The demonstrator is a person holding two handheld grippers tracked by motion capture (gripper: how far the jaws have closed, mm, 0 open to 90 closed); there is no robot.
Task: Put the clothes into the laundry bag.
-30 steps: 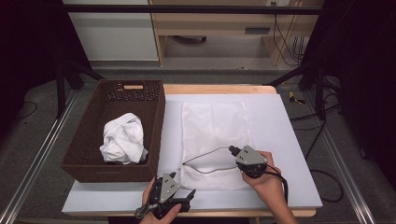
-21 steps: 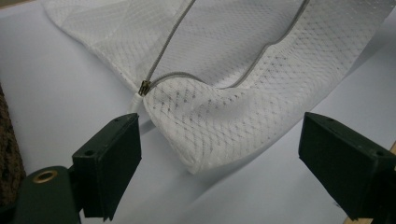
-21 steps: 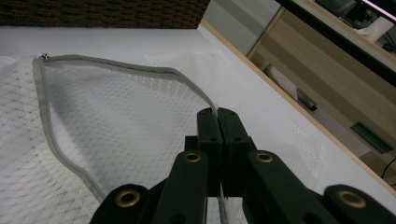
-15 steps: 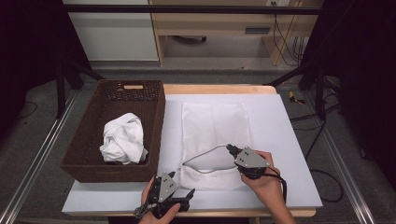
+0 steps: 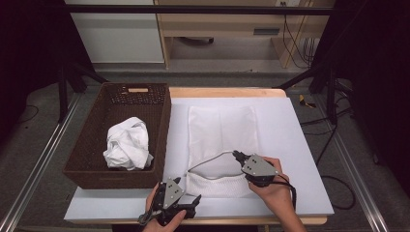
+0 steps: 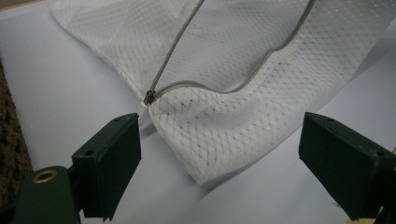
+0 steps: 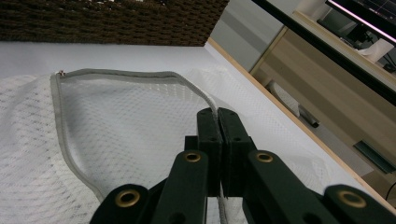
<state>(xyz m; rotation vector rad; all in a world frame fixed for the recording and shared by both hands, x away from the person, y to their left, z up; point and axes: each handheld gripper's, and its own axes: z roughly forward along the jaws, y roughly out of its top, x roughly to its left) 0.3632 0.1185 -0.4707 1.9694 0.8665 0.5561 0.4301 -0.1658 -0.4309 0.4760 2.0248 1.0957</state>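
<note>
Mesh laundry bag [image 5: 220, 130] lies flat on the white table [image 5: 300, 145], its long axis running six to twelve o'clock, with the unzipped mouth at the near end. Right gripper [image 5: 238, 155] has its jaws pinched tight on the grey zipper edge [image 7: 140, 74], lifting the upper lip so the mouth gapes. Left gripper [image 5: 191, 203] sits at the near table edge, jaws spread wide and holding nothing; the bag's near corner [image 6: 201, 175] lies between them, and the zipper pull [image 6: 149, 97] is just past it at about eleven o'clock. That makes the left hand the nearer one. Over at nine o'clock, the wicker basket [image 5: 89, 145] holds a crumpled white cloth [image 5: 128, 145], likely the cargo.
</note>
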